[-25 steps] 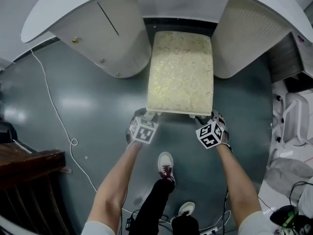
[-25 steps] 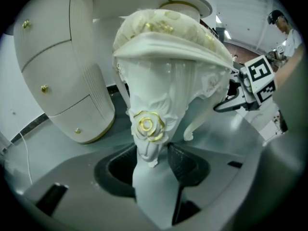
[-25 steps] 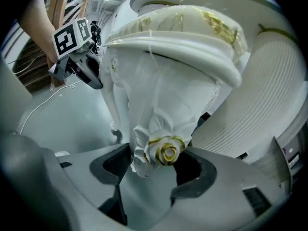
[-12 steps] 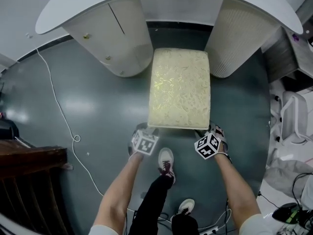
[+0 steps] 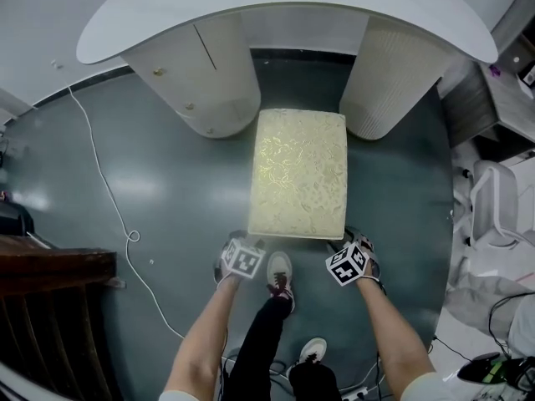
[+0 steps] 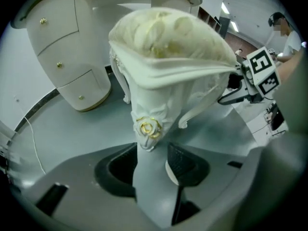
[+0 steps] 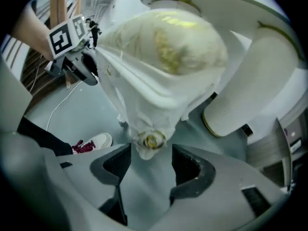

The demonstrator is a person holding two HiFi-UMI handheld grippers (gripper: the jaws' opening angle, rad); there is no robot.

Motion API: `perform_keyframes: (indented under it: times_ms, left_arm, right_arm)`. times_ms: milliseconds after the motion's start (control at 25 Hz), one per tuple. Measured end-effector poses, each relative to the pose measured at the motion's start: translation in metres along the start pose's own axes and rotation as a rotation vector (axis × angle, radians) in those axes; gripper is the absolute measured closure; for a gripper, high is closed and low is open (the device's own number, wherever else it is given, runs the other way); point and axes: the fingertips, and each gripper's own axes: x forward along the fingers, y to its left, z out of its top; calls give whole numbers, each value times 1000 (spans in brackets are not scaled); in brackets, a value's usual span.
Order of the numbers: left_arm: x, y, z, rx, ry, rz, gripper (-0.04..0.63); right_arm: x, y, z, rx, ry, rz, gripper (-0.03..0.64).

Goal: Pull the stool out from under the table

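Note:
The stool (image 5: 299, 172), with a cream patterned cushion and white carved legs, stands on the grey floor just in front of the white curved table (image 5: 276, 7). Its cushion lies clear of the tabletop's edge. My left gripper (image 5: 251, 241) is shut on the stool's near left leg (image 6: 144, 143), just below a gold rose ornament. My right gripper (image 5: 347, 242) is shut on the near right leg (image 7: 150, 138), which runs down between the pads. The left gripper view shows its jaws (image 6: 151, 165) round the leg; the right gripper view shows the same (image 7: 151, 165).
Two white table pedestals (image 5: 209, 73) (image 5: 384, 73) flank the gap behind the stool. A white cable (image 5: 100, 190) trails over the floor at left beside dark wooden furniture (image 5: 50, 266). My shoes (image 5: 280, 274) are close behind the stool. A white chair (image 5: 493, 207) stands at right.
The stool has slid toward me, out from between the pedestals, with both grippers holding its near legs. My hands and front foot have come back with it.

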Motion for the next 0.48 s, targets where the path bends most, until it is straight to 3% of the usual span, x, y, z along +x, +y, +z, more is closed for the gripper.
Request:
perform_keyframes:
  times_ms: [120, 280, 480]
  left_arm:
    - [-33, 1, -16, -41, -8, 6, 400]
    - [-94, 17, -25, -57, -76, 61, 460]
    - [-191, 22, 5, -68, -193, 114, 555]
  right_arm:
    - [-31, -11, -24, 70, 43, -34, 337]
    - [-95, -37, -18, 30, 2, -98, 346]
    - [-200, -73, 26, -33, -112, -213, 514]
